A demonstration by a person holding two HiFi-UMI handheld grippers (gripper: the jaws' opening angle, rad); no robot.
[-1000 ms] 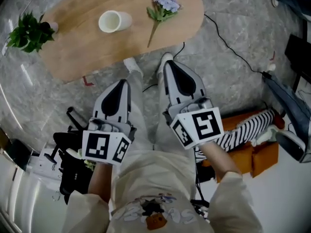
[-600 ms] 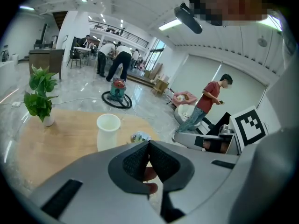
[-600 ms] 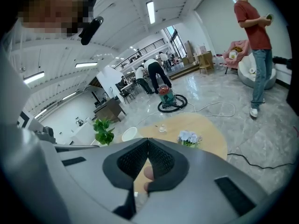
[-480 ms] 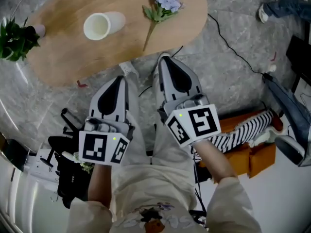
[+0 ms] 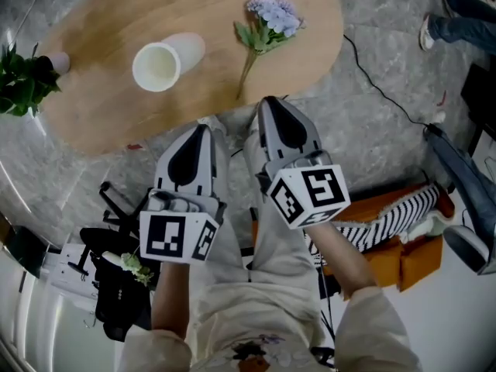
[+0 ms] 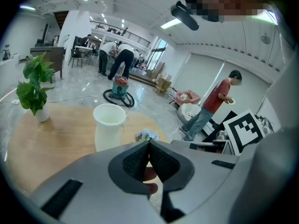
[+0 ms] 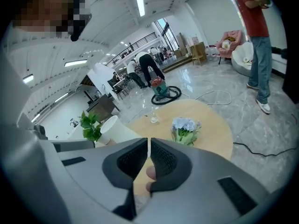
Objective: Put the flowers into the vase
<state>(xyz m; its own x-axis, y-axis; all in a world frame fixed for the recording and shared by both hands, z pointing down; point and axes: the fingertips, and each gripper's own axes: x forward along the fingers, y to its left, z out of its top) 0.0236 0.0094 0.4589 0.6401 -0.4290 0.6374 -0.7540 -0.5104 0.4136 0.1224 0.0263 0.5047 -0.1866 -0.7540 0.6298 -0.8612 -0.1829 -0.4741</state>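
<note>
Resting flowers (image 5: 267,23) near smooth cylindrical vase (image 5: 166,60).

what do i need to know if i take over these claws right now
Left claw: shut, empty, by the near table edge.
Right claw: shut, empty, just short of the flowers.
White vase stands upright on the wooden table; the flowers lie flat to its right in the head view, apart from it.
Done: nothing yet. Left: open a claw, pick up the flowers, put them in the vase.

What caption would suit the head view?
Left tool and right tool, shut, near a table with vase and flowers.
</note>
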